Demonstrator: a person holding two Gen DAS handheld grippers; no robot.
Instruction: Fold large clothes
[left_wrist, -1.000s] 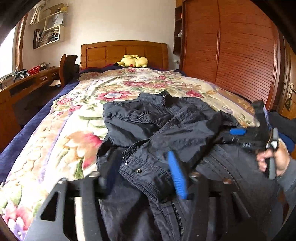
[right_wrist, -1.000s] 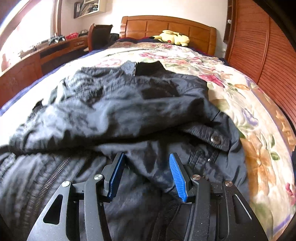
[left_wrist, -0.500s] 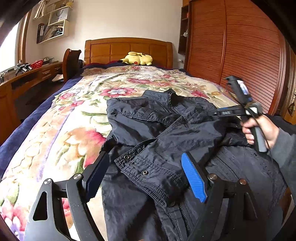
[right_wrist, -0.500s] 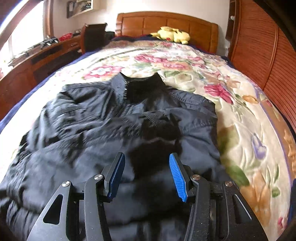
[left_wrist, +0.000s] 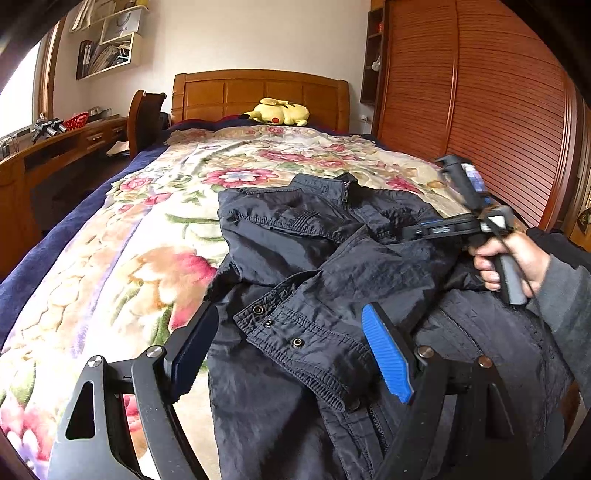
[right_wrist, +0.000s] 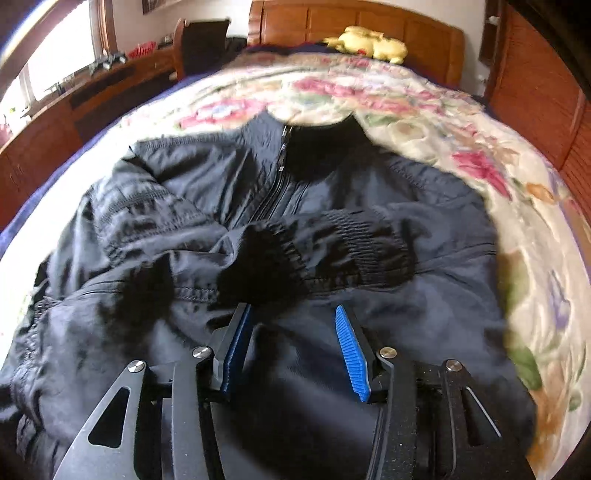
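A dark navy jacket (left_wrist: 332, 258) lies front up on the flowered bedspread (left_wrist: 122, 258), collar toward the headboard, with both sleeves folded across its chest. My left gripper (left_wrist: 291, 350) is open, its jaws wide apart above the snap-button cuff (left_wrist: 295, 336) of the folded sleeve, holding nothing. My right gripper (right_wrist: 291, 350) is open and empty, hovering over the jacket's lower front (right_wrist: 295, 302), just short of the other cuff (right_wrist: 266, 258). In the left wrist view the right gripper (left_wrist: 410, 233) is held by a hand over the jacket's right shoulder.
A yellow plush toy (left_wrist: 279, 112) lies by the wooden headboard (left_wrist: 258, 92). A wooden wardrobe (left_wrist: 480, 110) stands along the right side of the bed. A desk (left_wrist: 55, 147) and chair (left_wrist: 144, 118) stand to the left.
My left gripper opened wider and pulled back from the cuff. My right gripper let go of the sleeve, rose and moved up toward the jacket's chest.
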